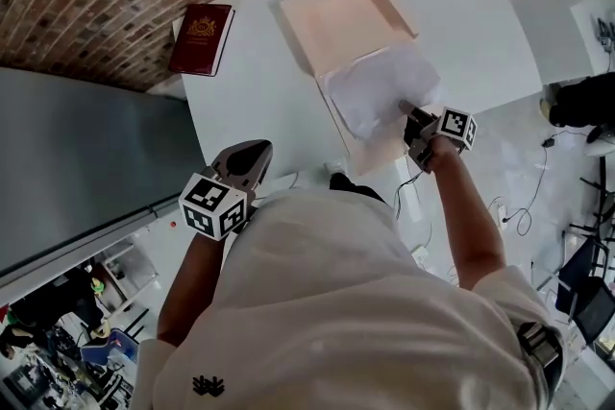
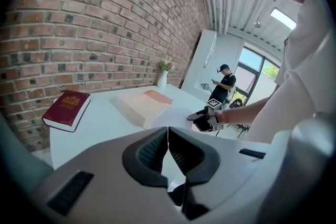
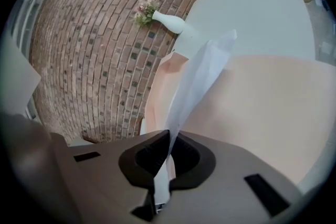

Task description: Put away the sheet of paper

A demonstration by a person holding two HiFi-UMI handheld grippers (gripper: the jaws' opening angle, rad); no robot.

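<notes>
right gripper [image 1: 411,118] pinches the sheet of paper [image 1: 377,87] right over the open folder [image 1: 336,19]. left gripper [image 1: 246,160] is closed on nothing, well apart from the folder. next up, i'd say: lay the sheet flat inside and release.

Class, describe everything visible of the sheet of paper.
The sheet of paper is white, thin and slightly crumpled. It lies across the near half of an open peach folder on the white table. The right gripper pinches its near edge between closed jaws, so that edge lifts and curls upward off the folder.
</notes>
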